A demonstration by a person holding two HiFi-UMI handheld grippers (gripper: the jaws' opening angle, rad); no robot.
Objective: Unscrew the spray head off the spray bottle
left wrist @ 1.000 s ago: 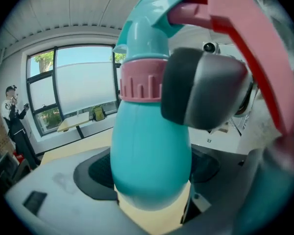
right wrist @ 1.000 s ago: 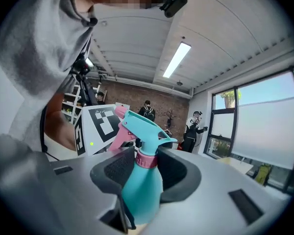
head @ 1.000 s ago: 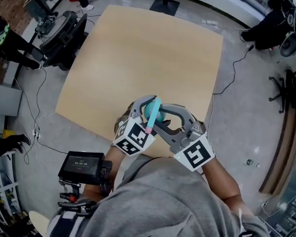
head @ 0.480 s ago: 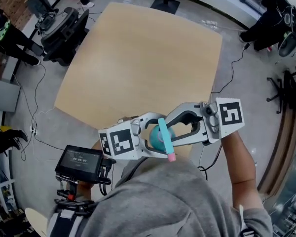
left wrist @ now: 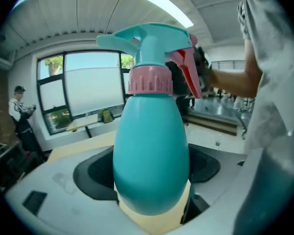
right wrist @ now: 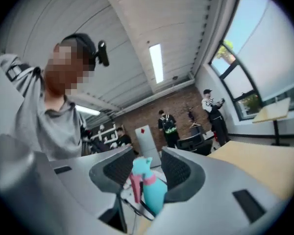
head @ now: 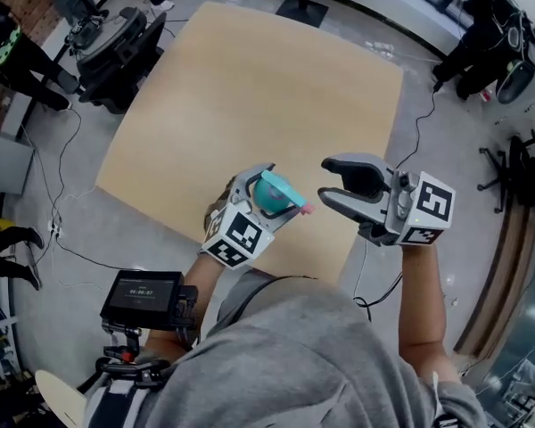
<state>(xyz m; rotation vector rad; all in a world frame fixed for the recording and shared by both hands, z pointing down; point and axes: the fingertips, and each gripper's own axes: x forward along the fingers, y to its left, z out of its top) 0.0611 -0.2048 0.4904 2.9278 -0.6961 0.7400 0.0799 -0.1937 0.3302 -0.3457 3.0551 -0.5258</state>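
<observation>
**Bottle gripped on the left, right gripper standing off open**

Left gripper (head: 260, 185): clenched on the spray bottle (head: 273, 198), one pad on each side of the lower body. It is held close in front of the person's chest, marker cube (head: 241, 237) turned toward the head camera, forearm coming up from below.

Right gripper (head: 324, 179): lies about level, out to the person's right, and points across at the bottle. Its jaws have just been opening. They stand apart with nothing between them. Near the bottle, not touching. The right forearm (head: 419, 301) is stretched out from the grey hoodie (head: 294, 355).

Bottle is held in the air over the near edge of the tabletop (head: 250, 87), its top turned toward the right gripper.

Views compared:
- The head view gives the spacing of the two grippers, but the bottle shows there only as a teal shape with a pink tip.
- The left gripper view fills with the bottle and shows the pads on it.
- The right gripper view shows the bottle small, framed in the gap beyond its open jaws. Bystanders stand by a brick wall behind.

Bottle up close: egg-shaped teal body, ribbed pink collar (left wrist: 149, 80) seated on the neck, teal spray head (left wrist: 152, 38) still on, pink trigger (left wrist: 188, 75) hanging to one side.
</observation>
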